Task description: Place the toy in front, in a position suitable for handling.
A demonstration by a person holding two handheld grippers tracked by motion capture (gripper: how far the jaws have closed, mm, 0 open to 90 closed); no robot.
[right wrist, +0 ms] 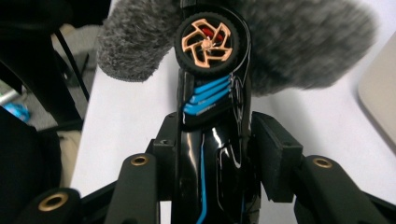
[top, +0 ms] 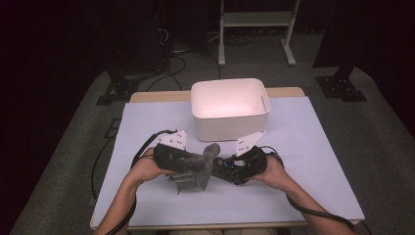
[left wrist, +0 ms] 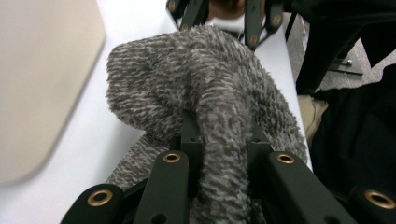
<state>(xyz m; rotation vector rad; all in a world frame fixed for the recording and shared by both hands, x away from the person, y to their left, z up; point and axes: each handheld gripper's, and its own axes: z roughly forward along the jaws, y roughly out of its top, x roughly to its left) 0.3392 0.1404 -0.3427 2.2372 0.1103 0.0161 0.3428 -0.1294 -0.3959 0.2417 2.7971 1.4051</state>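
Right gripper view: a black toy car (right wrist: 210, 140) is being pinched by the right gripper (right wrist: 212, 154); a grey fuzzy sock (left wrist: 205, 102) is being clamped by the left gripper (left wrist: 219, 158); possibly no readable writing.

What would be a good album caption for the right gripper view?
Right gripper clamps a glossy black toy car with blue stripes, its copper-spoked wheel nosing into a fuzzy grey sock.

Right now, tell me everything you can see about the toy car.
The toy car is glossy black, plastic by its look, with bright blue stripes and a copper-coloured spoked wheel in a black tyre. The right tongs clamp its body on both sides, above the pale table. Its far end meets the grey fuzzy cloth.
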